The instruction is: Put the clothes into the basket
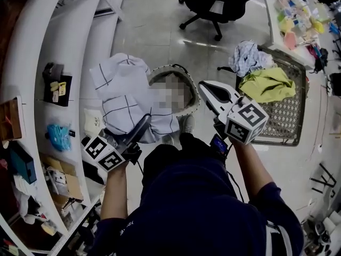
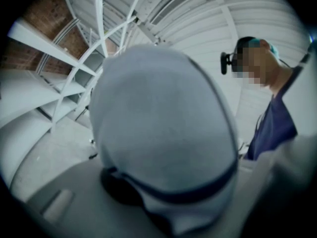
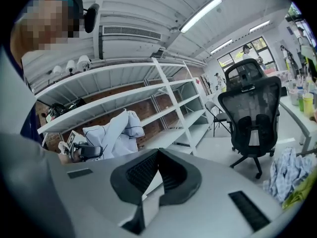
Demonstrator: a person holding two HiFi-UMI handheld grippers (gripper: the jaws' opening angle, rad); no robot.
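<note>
White checked garment [image 1: 121,89] gripped in the left gripper [image 1: 143,122], apart from the basket [image 1: 292,135] on the floor.
Both forearms reach forward, roughly level. Left fingers [image 1: 138,131] clamp the cloth; right gripper [image 1: 205,87] fingers [image 3: 143,170] are pressed together, empty.

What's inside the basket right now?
A yellow-green garment lies in the basket, with a pale patterned garment bunched at its far corner. Elsewhere its mesh shows bare. Anything beneath those two garments is covered.
</note>
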